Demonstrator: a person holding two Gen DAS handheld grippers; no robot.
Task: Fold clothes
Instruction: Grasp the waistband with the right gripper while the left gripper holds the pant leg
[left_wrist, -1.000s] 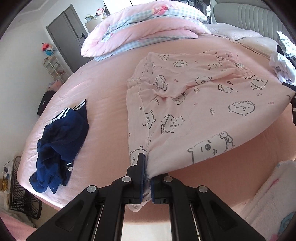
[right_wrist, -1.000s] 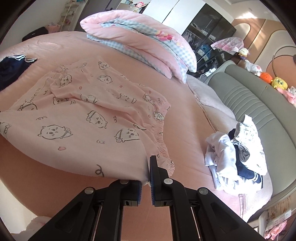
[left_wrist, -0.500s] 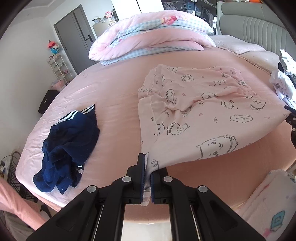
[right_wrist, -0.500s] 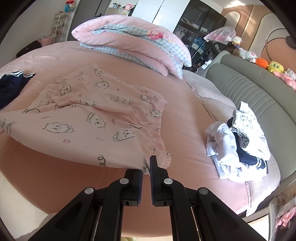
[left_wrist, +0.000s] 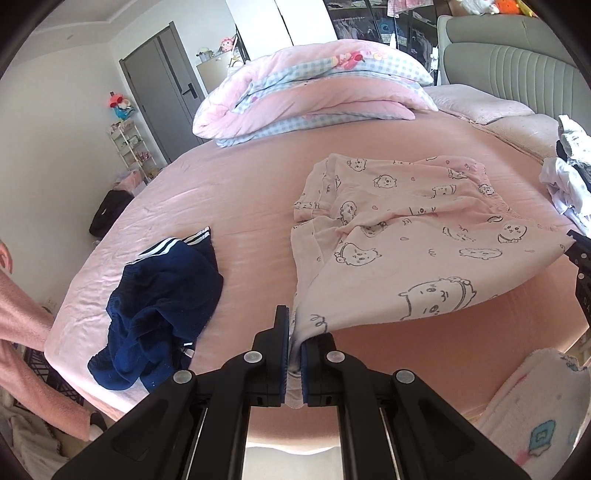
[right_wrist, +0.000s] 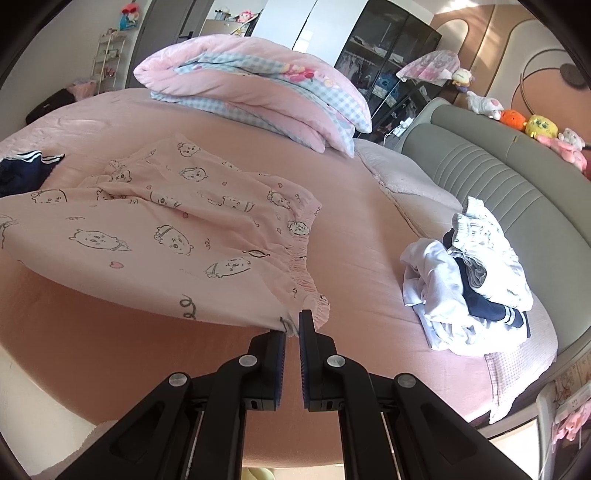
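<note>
Pink pyjama shorts (left_wrist: 406, 236) hang stretched between both downward-angled tongs (left_wrist: 293, 332) (right_wrist: 291, 328), each pinching a corner.

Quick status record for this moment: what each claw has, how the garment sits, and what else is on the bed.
left claw: shut on one near corner of the pink printed garment
right claw: shut on the other near corner
garment state: near edge lifted off the bed, far part lying on it, rumpled
navy garment: crumpled, left of the pink one, apart from it
white and navy clothes pile: right side, by the grey headboard
folded quilt: far end of bed
</note>
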